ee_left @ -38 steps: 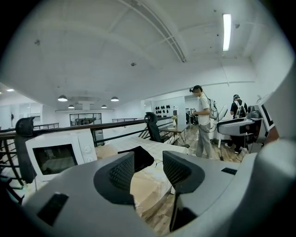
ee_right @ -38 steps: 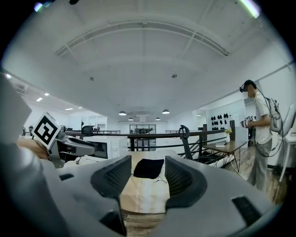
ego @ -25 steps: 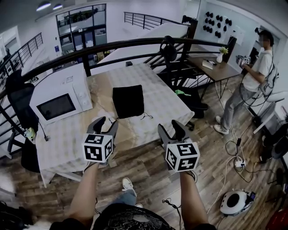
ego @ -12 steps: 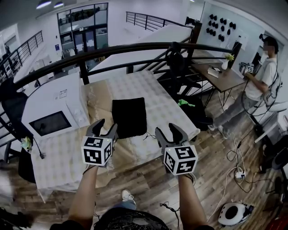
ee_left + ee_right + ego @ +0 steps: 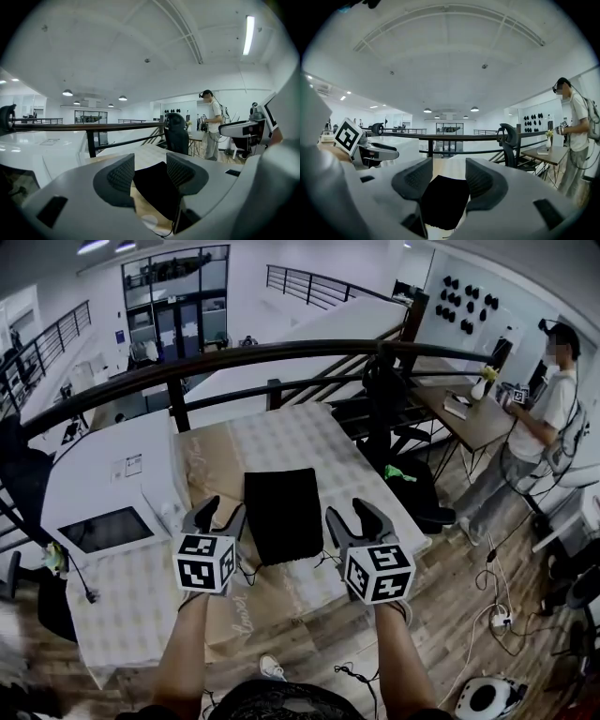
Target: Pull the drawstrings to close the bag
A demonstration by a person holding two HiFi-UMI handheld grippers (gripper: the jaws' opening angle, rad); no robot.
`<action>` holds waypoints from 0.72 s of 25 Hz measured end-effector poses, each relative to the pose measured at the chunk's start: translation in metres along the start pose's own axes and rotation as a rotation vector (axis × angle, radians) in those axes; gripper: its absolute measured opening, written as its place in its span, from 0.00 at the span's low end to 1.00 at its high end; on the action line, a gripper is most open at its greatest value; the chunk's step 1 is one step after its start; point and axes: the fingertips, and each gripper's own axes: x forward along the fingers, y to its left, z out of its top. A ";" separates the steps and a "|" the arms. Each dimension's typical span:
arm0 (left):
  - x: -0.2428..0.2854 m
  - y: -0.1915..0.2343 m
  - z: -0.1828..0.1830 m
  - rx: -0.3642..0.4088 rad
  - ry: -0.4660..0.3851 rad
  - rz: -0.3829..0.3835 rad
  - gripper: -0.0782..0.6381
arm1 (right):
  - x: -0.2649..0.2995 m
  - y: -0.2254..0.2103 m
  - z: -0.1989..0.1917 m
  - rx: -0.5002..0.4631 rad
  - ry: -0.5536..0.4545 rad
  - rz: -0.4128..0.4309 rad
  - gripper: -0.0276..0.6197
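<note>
Having stepped in to the bench (image 5: 319, 439), we now hold the left gripper (image 5: 220, 512) and right gripper (image 5: 352, 513), both wide open and empty, over the near corners of the flat black bag (image 5: 283, 514), its closing not yet begun.

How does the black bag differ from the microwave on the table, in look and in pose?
The bag is black; the microwave is white. The bag lies flat and thin; the microwave stands as a tall box. The bag is near the middle of the table; the microwave is at its left side. Both rest on that same table.
</note>
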 end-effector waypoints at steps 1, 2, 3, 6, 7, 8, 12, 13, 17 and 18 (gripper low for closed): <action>0.003 0.003 0.001 -0.001 -0.002 0.001 0.41 | 0.005 0.000 0.003 -0.002 -0.001 0.002 0.38; 0.006 0.007 0.003 0.000 -0.005 0.002 0.41 | 0.010 0.000 0.006 0.000 -0.005 0.005 0.38; 0.009 0.010 0.004 0.001 -0.007 0.003 0.41 | 0.014 0.001 0.009 0.004 -0.010 0.009 0.38; 0.018 0.018 0.002 -0.010 -0.009 0.001 0.41 | 0.025 0.002 0.010 0.006 -0.013 0.015 0.38; 0.020 0.020 0.000 -0.012 -0.008 0.001 0.41 | 0.028 0.002 0.008 0.005 -0.010 0.016 0.38; 0.022 0.021 -0.001 -0.012 -0.006 0.001 0.41 | 0.031 0.002 0.006 0.005 -0.006 0.019 0.38; 0.023 0.020 -0.001 -0.008 -0.007 0.014 0.41 | 0.037 -0.001 0.005 0.006 -0.006 0.036 0.38; 0.023 0.020 -0.001 -0.008 -0.006 0.021 0.41 | 0.038 -0.002 0.006 0.005 -0.009 0.045 0.38; 0.021 0.016 0.002 -0.007 -0.011 0.062 0.41 | 0.043 -0.008 0.007 0.000 -0.021 0.093 0.38; 0.020 0.014 0.003 -0.006 -0.013 0.074 0.41 | 0.044 -0.010 0.007 0.000 -0.024 0.106 0.38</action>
